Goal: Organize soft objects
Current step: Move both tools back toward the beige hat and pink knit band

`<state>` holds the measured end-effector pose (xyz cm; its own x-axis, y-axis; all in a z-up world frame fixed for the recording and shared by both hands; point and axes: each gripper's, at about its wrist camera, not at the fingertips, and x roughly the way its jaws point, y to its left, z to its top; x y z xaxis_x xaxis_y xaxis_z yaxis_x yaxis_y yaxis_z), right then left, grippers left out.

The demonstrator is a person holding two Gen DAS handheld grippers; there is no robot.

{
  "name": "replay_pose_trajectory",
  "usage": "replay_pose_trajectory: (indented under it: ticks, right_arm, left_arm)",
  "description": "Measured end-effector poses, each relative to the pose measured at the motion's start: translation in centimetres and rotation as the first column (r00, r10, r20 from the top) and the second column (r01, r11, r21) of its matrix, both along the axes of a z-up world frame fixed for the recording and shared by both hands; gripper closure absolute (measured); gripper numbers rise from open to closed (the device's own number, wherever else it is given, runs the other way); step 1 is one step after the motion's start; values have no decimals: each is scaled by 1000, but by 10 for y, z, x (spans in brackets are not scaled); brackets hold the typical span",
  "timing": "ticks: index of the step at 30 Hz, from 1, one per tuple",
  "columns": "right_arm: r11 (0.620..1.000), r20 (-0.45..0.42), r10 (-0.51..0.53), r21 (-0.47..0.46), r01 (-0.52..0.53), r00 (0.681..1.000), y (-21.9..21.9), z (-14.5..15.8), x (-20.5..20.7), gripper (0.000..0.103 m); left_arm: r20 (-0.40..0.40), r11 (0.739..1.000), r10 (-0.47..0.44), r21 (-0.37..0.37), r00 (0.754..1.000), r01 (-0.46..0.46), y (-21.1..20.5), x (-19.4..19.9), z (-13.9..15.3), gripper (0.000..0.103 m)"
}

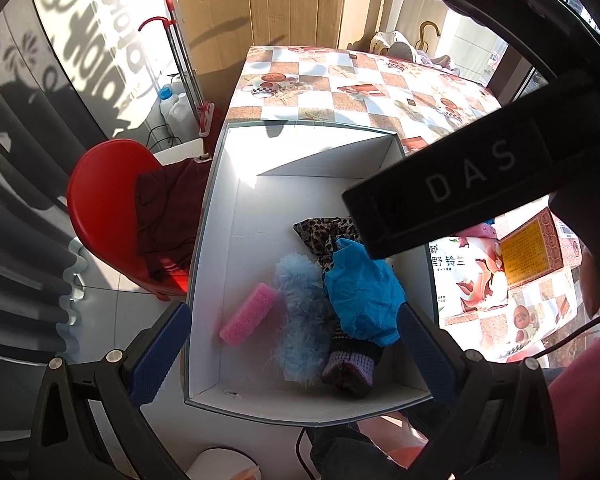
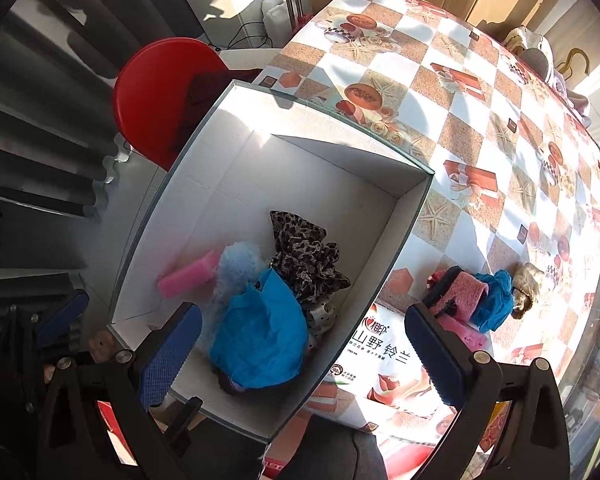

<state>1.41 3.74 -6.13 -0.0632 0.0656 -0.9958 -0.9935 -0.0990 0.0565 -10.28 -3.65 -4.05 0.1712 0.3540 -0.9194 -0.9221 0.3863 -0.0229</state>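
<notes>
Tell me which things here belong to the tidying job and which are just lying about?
Job: white box; inside, pink sponge, fluffy blue duster, blue cloth, leopard fabric; soft pile on table.

Lying about: red chair, mop, plastic bottles.

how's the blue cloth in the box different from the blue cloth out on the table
The blue cloth in the box is spread broad, draped over the other soft items in the white box. The blue cloth on the table is bunched into a smaller wad, wedged between a pink sponge pad and a tan item on the checkered tablecloth. Both are the same bright blue, crinkled fabric.
</notes>
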Motion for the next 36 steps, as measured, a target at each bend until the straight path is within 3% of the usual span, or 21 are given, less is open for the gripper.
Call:
replay_pose_trajectory:
  ticks: [17, 23, 30, 36]
  right_arm:
    - [1000, -27, 13, 20, -12, 1000, -1, 4, -2, 1]
    - [998, -66, -26, 62, 31, 997, 0, 18, 13, 1]
    - [972, -145, -189, 112, 206, 971, -1, 49, 77, 1]
    - [903, -196, -386, 122, 413, 901, -13, 81, 167, 1]
  left_arm:
    - [6, 999, 39, -13, 999, -39, 2, -8, -5, 0]
    - [26, 999, 48, -16, 999, -47, 9, -13, 2, 0]
    - [71, 999, 14, -51, 997, -10, 28, -3, 13, 0]
    - [97, 994, -92, -58, 991, 98, 51, 41, 27, 0]
